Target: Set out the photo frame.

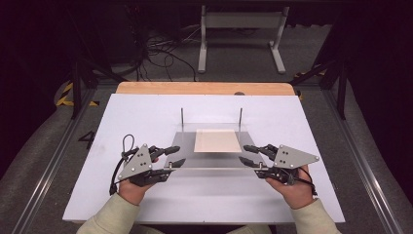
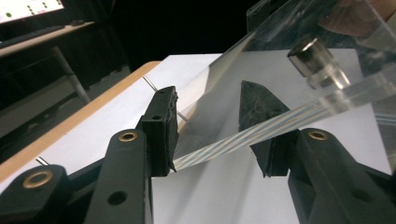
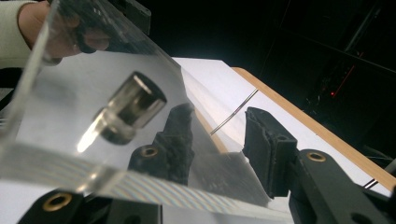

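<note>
Clear acrylic plate [image 1: 214, 146]: we log it over the middle of the white counter [image 1: 146, 112], a cream sheet [image 1: 216, 140] visible through it and two thin metal rods [image 1: 182, 118] at its far edge. Left tongs [image 1: 176, 157] straddle its left edge, right tongs [image 1: 247, 154] its right edge; whether either pair presses the plate we cannot tell. Metal studs [image 2: 310, 56] sit near its front corners.

The clear acrylic plate [image 2: 299, 79] is cut off by the left gripper view's right edge; through it, the right hand beyond its metal knob [image 2: 310, 56] blurs.
</note>
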Demonstrator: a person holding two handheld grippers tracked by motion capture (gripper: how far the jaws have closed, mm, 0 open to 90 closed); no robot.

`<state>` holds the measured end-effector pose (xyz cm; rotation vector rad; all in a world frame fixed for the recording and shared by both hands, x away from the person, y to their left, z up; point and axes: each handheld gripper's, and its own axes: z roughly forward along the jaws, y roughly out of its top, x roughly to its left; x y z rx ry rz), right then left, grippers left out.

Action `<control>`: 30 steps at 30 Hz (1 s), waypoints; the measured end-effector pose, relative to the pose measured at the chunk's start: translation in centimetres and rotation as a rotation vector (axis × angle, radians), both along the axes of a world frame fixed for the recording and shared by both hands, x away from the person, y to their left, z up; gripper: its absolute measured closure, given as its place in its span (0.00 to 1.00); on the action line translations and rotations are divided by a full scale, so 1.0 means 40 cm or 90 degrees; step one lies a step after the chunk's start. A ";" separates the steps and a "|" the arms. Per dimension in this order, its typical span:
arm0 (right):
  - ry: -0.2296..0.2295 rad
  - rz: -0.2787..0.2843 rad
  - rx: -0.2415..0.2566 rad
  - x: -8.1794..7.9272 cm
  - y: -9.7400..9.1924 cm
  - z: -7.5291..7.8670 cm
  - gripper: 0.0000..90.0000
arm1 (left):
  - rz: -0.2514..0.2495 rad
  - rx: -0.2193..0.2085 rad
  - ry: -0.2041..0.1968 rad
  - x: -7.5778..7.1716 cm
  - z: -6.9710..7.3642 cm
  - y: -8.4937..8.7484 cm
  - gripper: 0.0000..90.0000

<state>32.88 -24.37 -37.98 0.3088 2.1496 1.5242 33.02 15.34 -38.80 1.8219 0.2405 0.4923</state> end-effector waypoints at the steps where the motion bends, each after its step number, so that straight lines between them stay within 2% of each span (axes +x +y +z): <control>1: 0.000 0.000 0.000 0.001 0.000 0.002 0.65 | 0.003 -0.002 -0.006 -0.001 0.002 -0.001 0.63; 4: -0.012 -0.004 0.011 0.001 0.001 0.010 0.65 | 0.012 -0.003 -0.030 -0.007 0.014 0.002 0.64; 12: -0.067 -0.001 0.039 -0.016 0.015 0.064 0.68 | 0.035 -0.033 -0.091 -0.024 0.064 0.016 0.67; 13: -0.067 -0.001 0.039 -0.016 0.015 0.064 0.68 | 0.035 -0.033 -0.091 -0.024 0.064 0.016 0.68; 14: -0.087 -0.004 0.039 -0.023 0.021 0.078 0.69 | 0.044 -0.031 -0.106 -0.030 0.078 0.018 0.68; 15: -0.087 -0.004 0.039 -0.023 0.021 0.078 0.69 | 0.044 -0.031 -0.106 -0.030 0.078 0.018 0.68; 17: -0.104 -0.008 0.036 -0.032 0.026 0.091 0.70 | 0.066 -0.009 -0.139 -0.045 0.098 0.015 0.69; 19: -0.132 -0.019 0.023 -0.044 0.034 0.108 0.70 | 0.071 -0.013 -0.149 -0.054 0.114 0.015 0.70; 20: -0.150 -0.025 0.018 -0.052 0.038 0.118 0.71 | 0.073 -0.016 -0.153 -0.056 0.121 0.016 0.70; 22: -0.163 -0.027 0.013 -0.061 0.042 0.133 0.71 | 0.074 -0.024 -0.150 -0.061 0.132 0.018 0.70; 24: -0.161 -0.023 0.023 -0.066 0.042 0.143 0.72 | 0.075 -0.025 -0.147 -0.066 0.142 0.019 0.70; 30: -0.147 -0.025 0.029 -0.080 0.043 0.162 0.72 | 0.073 -0.034 -0.123 -0.078 0.163 0.023 0.70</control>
